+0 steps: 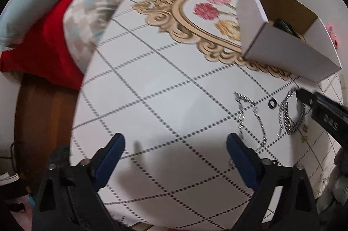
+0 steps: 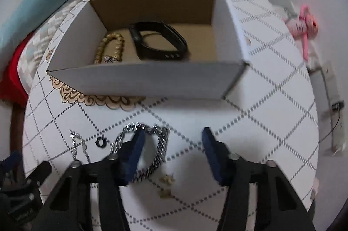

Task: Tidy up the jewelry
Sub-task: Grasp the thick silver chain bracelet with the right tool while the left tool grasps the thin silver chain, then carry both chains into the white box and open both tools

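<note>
Jewelry: thick silver chain (image 2: 152, 150) lies on the worktop (image 2: 271, 113) before the white box (image 2: 152, 81); thin chain (image 1: 250, 120) and black ring (image 2: 101, 142) just beside.
Box: holds bead bracelet (image 2: 111, 47), black band (image 2: 158, 42).
Right hand-held gripper (image 2: 173, 137): apart, over thick chain.
Left hand-held gripper (image 1: 175, 142): apart, empty.
Edge: bedding (image 1: 65, 20) beyond.

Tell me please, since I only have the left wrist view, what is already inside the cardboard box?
Observer: A black wristband lies on the floor of the box.
Operator: Is anything else in there with it?
Observer: Yes, a beige bead bracelet lies to the band's left.
Operator: And where is the right claw?
Observer: The right claw is open above the table, its left finger over the thick silver chain.
</note>
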`<move>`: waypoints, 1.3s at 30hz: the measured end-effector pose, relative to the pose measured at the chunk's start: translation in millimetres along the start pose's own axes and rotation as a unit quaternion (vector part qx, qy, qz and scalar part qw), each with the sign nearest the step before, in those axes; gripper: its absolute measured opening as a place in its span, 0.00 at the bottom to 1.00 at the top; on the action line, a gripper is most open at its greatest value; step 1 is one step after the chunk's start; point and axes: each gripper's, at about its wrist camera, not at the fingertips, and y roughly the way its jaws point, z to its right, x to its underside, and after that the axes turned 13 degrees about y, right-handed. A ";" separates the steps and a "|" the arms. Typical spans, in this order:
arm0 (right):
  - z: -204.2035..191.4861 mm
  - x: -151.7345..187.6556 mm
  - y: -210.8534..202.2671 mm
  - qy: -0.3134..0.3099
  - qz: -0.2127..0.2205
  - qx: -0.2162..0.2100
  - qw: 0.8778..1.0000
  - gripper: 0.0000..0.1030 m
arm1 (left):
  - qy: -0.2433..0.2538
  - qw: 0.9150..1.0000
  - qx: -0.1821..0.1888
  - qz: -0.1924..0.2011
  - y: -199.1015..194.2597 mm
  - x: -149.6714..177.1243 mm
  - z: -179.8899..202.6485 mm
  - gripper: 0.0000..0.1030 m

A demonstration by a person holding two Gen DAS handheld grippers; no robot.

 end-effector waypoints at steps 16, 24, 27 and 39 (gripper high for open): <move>57.8 -0.9 -18.6 0.070 0.016 -0.010 0.997 0.06 | 0.048 0.996 0.075 0.009 17.7 -43.1 44.0 0.65; 70.1 -4.1 -18.0 0.085 0.010 -0.005 0.996 0.06 | 0.079 0.994 0.073 0.032 14.7 -49.9 58.1 0.04; 68.8 -5.0 -20.5 0.085 0.009 -0.012 0.996 0.06 | 0.061 0.993 0.096 0.033 17.1 -50.9 45.0 0.03; 55.5 -12.1 -67.0 0.078 0.026 -0.092 0.992 0.06 | 0.029 0.985 0.149 0.080 -48.5 -26.7 14.9 0.01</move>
